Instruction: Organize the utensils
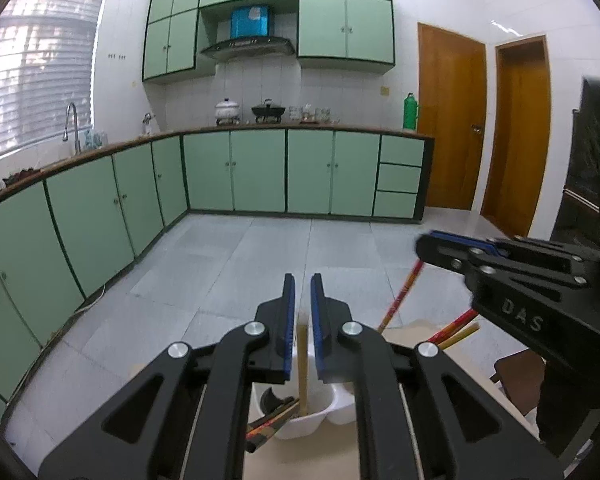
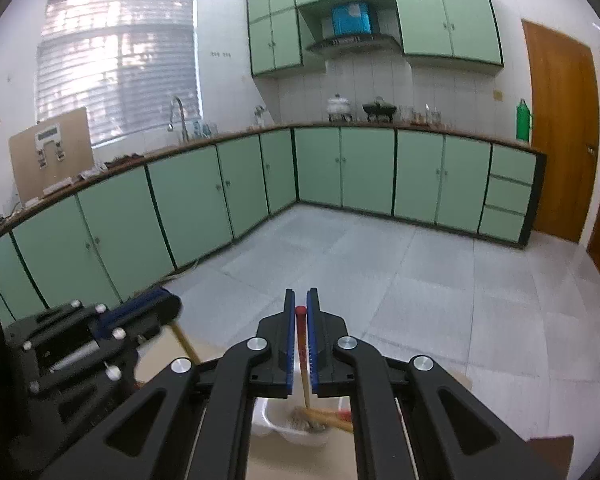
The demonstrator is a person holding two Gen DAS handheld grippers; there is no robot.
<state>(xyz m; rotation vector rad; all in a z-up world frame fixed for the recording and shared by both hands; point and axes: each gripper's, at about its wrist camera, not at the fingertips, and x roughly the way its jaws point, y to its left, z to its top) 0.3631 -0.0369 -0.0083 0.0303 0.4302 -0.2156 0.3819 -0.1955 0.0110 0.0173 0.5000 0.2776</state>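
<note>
green kitchen cabinets behind, my left fingers (image 1: 302, 322) nearly closed on a pale chopstick (image 1: 302, 364) and right fingers (image 2: 300, 330) on a red-tipped chopstick (image 2: 301, 334), both over the white holder (image 1: 320, 416) on the worktop; light, stiff, slippery, pinch mid-shaft.

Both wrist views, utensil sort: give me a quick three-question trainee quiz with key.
1. True or false: the left claw grips a plain wooden chopstick.
2. What colour is the top end of the chopstick in the right claw? A blue, B red, C green.
3. Fill in: both chopsticks point down into the white ____.

Key: 1 true; 2 B; 3 holder.
</note>
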